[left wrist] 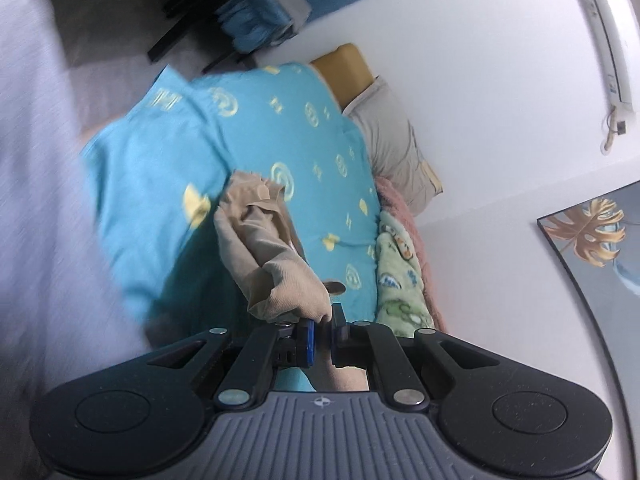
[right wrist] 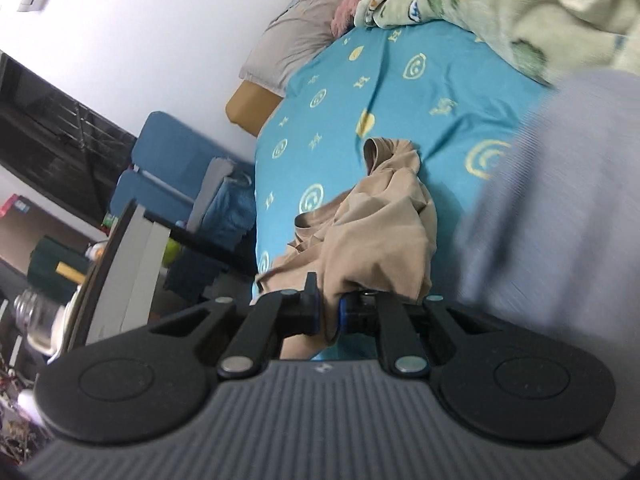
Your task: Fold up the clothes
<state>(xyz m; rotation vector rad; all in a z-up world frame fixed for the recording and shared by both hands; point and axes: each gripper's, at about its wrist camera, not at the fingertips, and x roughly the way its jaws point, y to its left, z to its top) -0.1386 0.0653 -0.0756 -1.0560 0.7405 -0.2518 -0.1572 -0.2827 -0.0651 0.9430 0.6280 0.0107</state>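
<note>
Two fisheye views. Left wrist: left gripper (left wrist: 321, 326) fingers pinched on one end of the tan garment (left wrist: 264, 240), bunched above the turquoise bedsheet (left wrist: 160, 168). Right wrist: right gripper (right wrist: 326, 308) fingers clamped on the garment's (right wrist: 380, 232) other end, near the green patterned blanket (right wrist: 500, 12).

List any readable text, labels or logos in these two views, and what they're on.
None reads as words.
Bedsheet: yellow print near its far corner, blurred, unreadable.
Air conditioner: sticker and markings, too small.
Left tongs body: a small emblem, no letters.
Red box: label blurred.
</note>
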